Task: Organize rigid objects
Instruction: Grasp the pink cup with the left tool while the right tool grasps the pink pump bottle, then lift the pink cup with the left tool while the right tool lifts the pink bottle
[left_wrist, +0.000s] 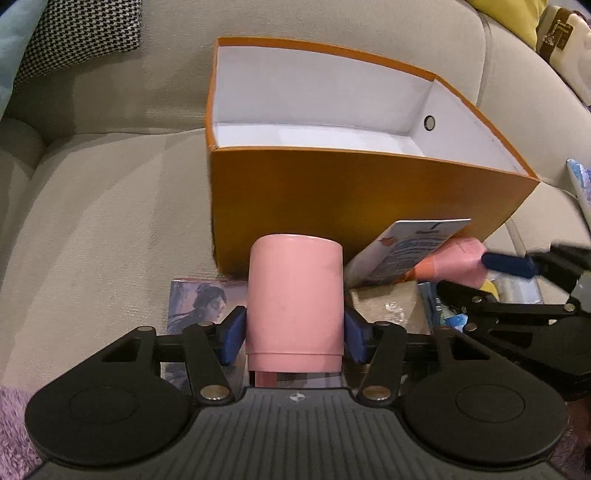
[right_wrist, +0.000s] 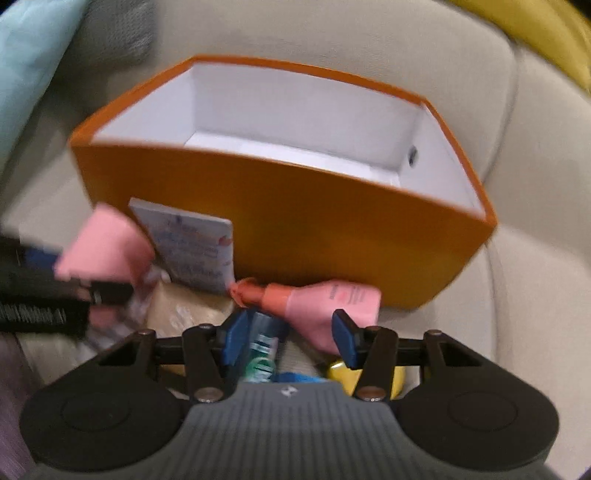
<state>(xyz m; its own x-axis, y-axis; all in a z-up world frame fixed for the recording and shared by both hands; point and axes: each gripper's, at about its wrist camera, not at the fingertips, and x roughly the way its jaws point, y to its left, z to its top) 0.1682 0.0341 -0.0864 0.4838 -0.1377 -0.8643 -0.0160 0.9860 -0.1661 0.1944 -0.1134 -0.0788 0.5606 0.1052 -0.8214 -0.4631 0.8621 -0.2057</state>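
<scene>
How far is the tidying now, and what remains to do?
Done: nothing yet; the visible inside of the orange box is bare. In hand: the left hand-held gripper clamps the pink cup. Left: the pink pouch, booklet and other items lie outside the box; the right hand-held gripper is open above them.

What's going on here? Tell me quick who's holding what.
A person is sorting items on a beige sofa into an open orange box, with tongs in each hand. The left tongs are shut on a pink cup, held just in front of the box, which looks empty where its floor shows. The right tongs are open over a pile in front of the box, their fingers flanking a pink tube with an orange cap. A white card leans against the box.
</scene>
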